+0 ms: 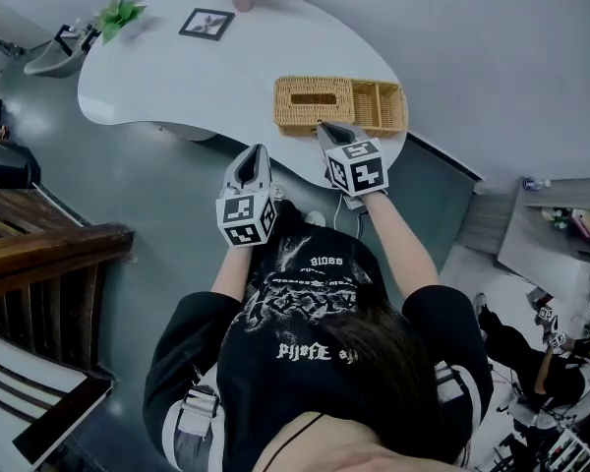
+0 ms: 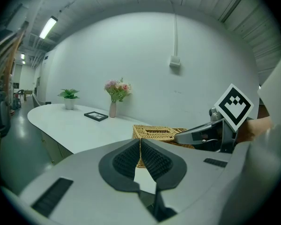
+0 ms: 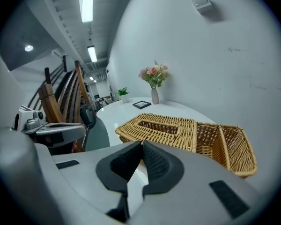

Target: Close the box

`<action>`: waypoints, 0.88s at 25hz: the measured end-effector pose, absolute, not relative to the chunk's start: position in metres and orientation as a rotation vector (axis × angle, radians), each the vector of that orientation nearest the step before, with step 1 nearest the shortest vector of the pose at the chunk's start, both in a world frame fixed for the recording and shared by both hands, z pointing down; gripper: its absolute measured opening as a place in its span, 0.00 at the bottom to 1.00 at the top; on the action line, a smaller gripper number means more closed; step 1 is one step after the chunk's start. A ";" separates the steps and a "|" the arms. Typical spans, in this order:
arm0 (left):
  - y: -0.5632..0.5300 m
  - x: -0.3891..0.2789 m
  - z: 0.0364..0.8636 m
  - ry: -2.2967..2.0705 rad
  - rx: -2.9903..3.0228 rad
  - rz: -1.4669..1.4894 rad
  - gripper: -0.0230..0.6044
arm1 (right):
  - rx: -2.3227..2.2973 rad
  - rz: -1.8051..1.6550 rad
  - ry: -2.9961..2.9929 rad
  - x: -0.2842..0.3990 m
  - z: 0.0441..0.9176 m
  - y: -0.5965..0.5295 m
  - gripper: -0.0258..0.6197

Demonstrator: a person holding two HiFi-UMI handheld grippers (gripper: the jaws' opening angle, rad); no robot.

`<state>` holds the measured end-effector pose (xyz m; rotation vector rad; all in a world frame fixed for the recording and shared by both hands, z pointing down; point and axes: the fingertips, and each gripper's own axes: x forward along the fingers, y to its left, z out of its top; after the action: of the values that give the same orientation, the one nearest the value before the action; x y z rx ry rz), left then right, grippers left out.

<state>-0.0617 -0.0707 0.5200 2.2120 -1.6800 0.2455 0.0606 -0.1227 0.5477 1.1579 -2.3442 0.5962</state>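
You are holding the left gripper (image 1: 257, 153) out in front, tipping it slightly downward, its 2 jaws meeting at the tips on nothing. You are reaching the right gripper (image 1: 325, 127) further ahead, angling it down more steeply, jaws likewise pressing together empty.

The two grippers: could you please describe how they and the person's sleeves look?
Both the left gripper and right gripper are light grey tapering shells, each bearing a cube of black-and-white square markers. Their pads are dark and ribbed. The person wears a black short-sleeved T-shirt with pale print.
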 end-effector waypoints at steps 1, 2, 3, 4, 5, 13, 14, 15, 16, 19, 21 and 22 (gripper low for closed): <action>-0.071 -0.061 0.521 -1.680 2.212 0.246 0.08 | 1.163 0.601 -2.341 0.061 0.550 -0.123 0.10; -0.071 -0.061 0.521 -1.682 2.211 0.248 0.08 | 1.167 0.607 -2.337 0.062 0.552 -0.123 0.10; -0.070 -0.061 0.522 -1.685 2.210 0.251 0.08 | 1.171 0.615 -2.333 0.062 0.554 -0.122 0.10; -0.069 -0.061 0.524 -1.689 2.206 0.256 0.08 | 1.174 0.620 -2.332 0.062 0.555 -0.122 0.10; -0.069 -0.062 0.526 -1.692 2.201 0.262 0.08 | 1.174 0.620 -2.332 0.062 0.555 -0.122 0.10; -0.067 -0.061 0.529 -1.684 2.200 0.276 0.08 | 1.223 0.687 -2.318 0.064 0.569 -0.119 0.10; -0.067 -0.061 0.529 -1.687 2.200 0.275 0.08 | 1.233 0.718 -2.325 0.065 0.570 -0.119 0.10; -0.067 -0.061 0.529 -1.689 2.199 0.273 0.08 | 1.243 0.743 -2.333 0.065 0.571 -0.119 0.10; -0.067 -0.062 0.530 -1.689 2.197 0.272 0.08 | 1.253 0.754 -2.339 0.065 0.571 -0.119 0.10; -0.066 -0.064 0.531 -1.688 2.194 0.272 0.08 | 1.280 0.731 -2.345 0.065 0.572 -0.119 0.10; -0.067 -0.065 0.532 -1.687 2.194 0.272 0.08 | 1.301 0.740 -2.356 0.064 0.572 -0.119 0.10; -0.067 -0.065 0.532 -1.686 2.195 0.270 0.08 | 1.309 0.751 -2.371 0.064 0.572 -0.119 0.10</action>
<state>-0.0649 -0.0667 0.5316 2.1953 -1.6862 0.2699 0.0637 -0.1190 0.5715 1.3091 -2.3711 0.7515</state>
